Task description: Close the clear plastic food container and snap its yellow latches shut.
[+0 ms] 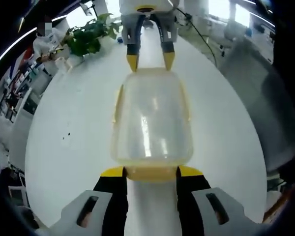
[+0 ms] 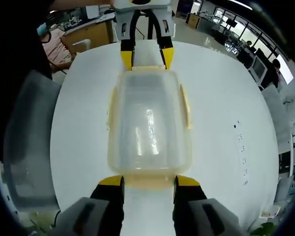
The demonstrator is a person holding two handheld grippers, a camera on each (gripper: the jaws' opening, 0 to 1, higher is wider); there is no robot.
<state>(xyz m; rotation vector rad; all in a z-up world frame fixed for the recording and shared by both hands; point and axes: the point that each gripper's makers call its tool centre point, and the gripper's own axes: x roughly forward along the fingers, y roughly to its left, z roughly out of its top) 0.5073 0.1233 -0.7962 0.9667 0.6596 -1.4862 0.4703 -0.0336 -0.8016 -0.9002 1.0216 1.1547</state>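
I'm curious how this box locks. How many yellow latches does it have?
4: one on each side of the box. Two sit on the long sides, and one on each short end, each between a gripper's jaws.

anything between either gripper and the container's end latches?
Nothing visible. The left gripper already brackets the near end latch of the container; the right gripper brackets the opposite end latch.
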